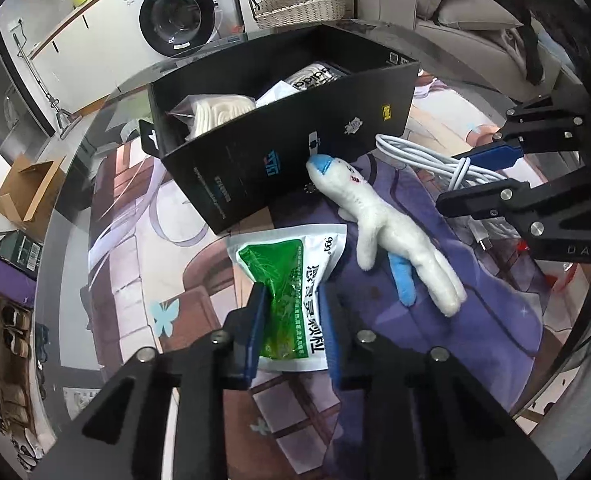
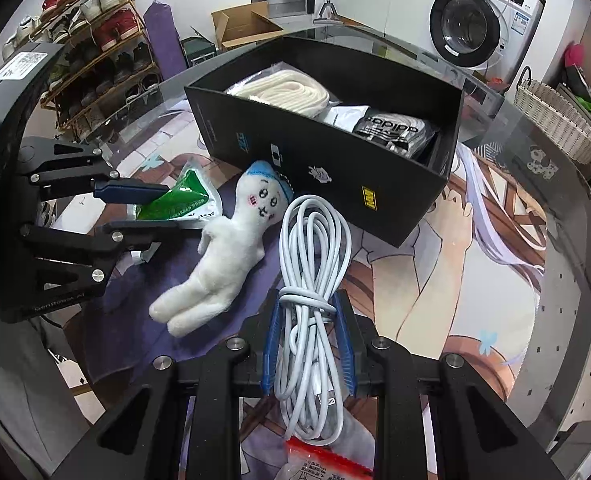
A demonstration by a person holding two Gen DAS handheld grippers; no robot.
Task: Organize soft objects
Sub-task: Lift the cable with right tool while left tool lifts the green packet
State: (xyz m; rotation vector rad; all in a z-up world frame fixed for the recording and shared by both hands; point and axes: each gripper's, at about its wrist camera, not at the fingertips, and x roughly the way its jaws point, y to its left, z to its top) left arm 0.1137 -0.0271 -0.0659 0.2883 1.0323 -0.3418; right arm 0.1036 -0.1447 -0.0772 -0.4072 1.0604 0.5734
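My left gripper [image 1: 291, 304] is shut on a green and white soft packet [image 1: 285, 288], pinching its middle; the same packet [image 2: 183, 200] shows in the right wrist view between the left fingers. My right gripper [image 2: 307, 312] is shut on a coiled white cable [image 2: 311, 264], also seen in the left wrist view as the cable [image 1: 431, 158]. A white plush doll with a blue cap [image 1: 379, 216] lies on the mat between the two grippers, the doll [image 2: 223, 244] face up. Behind it stands an open black box [image 1: 295, 148] with a cream rope bundle [image 2: 287, 90] and bagged items inside.
A printed mat [image 2: 435, 280] covers the round glass table [image 2: 567, 300]. A red-topped bag [image 2: 323, 460] lies under my right gripper. A wicker basket [image 2: 551, 116], a washing machine [image 2: 479, 20], a shoe rack [image 2: 95, 52] and a cardboard box [image 2: 243, 24] stand around the table.
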